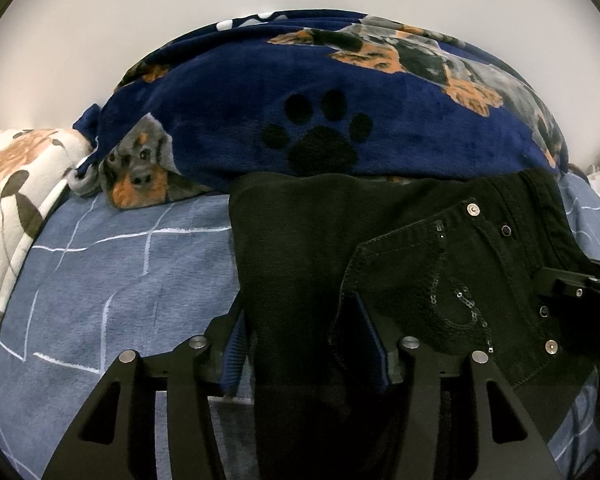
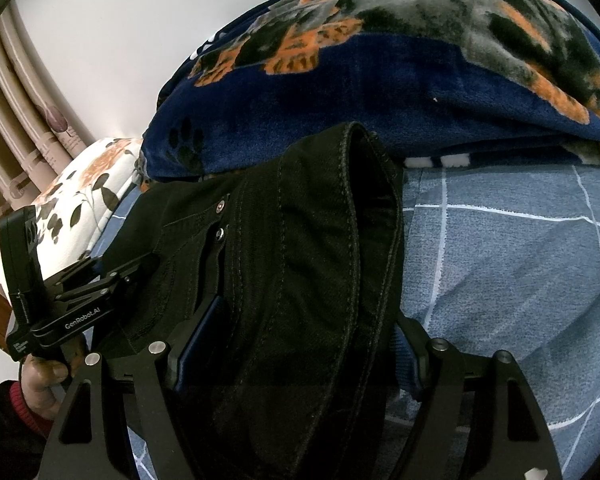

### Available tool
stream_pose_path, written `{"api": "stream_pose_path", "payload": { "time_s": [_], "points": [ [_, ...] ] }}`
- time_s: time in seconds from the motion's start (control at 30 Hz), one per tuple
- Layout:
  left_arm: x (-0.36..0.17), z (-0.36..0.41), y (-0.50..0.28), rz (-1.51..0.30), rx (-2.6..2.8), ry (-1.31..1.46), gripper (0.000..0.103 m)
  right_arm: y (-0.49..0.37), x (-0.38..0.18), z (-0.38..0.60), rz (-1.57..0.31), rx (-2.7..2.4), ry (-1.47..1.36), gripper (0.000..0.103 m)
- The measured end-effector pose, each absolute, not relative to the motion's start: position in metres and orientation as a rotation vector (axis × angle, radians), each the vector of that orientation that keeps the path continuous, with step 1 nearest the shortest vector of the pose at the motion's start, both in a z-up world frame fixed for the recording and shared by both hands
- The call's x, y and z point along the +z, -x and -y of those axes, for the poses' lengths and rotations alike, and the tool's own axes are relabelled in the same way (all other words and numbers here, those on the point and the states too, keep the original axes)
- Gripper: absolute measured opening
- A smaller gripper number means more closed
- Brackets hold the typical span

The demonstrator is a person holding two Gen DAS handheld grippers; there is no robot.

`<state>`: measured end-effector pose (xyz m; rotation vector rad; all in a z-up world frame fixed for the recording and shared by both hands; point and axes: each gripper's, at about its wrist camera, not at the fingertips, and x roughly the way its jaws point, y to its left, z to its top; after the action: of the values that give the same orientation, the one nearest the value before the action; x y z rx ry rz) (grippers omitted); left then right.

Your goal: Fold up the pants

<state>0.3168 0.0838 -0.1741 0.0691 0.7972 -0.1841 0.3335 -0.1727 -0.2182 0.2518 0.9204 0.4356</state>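
Note:
Black pants (image 1: 300,240) lie on the blue checked bed sheet (image 1: 100,280), back pocket with sequins and rivets facing up. My left gripper (image 1: 306,320) is shut on a fold of the pants, with black cloth filling the space between its blue pads. In the right wrist view the waistband end of the pants (image 2: 300,220) is bunched thick, and my right gripper (image 2: 306,332) is shut on that bundle. The left gripper (image 2: 80,292) shows there at the pants' left side, held by a person's hand (image 2: 40,384). Part of the right gripper (image 1: 572,284) shows at the left view's right edge.
A heaped navy blanket (image 1: 260,92) with dog and paw prints lies just behind the pants. A floral pillow (image 1: 16,184) sits at the left end of the bed. Striped curtains (image 2: 28,120) hang by the white wall. Bare sheet (image 2: 520,280) lies to the right.

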Motion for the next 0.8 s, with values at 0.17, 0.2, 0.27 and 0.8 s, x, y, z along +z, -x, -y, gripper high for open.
{"api": "stream_pose_path", "payload": {
  "time_s": [0.17,0.2,0.27,0.8],
  "points": [
    [-0.1743,-0.0836,-0.3163,-0.796,-0.182,-0.070,0.054,-0.3336,-0.2181,0.1728,-0.920,0.435,-0.252,0.072],
    [-0.1744,-0.0836,-0.3163,-0.796,-0.182,-0.070,0.054,-0.3335,-0.2181,0.1727,-0.919,0.435,-0.252,0.072],
    [-0.1744,-0.0836,-0.3163,-0.796,-0.182,-0.070,0.054,-0.3335,-0.2181,0.1726,-0.919,0.435,-0.252,0.072],
    [-0.1744,-0.0853,-0.3170,-0.790,-0.159,-0.080,0.061,-0.3374,-0.2185,0.1710,-0.918,0.434,-0.244,0.072]
  ]
}}
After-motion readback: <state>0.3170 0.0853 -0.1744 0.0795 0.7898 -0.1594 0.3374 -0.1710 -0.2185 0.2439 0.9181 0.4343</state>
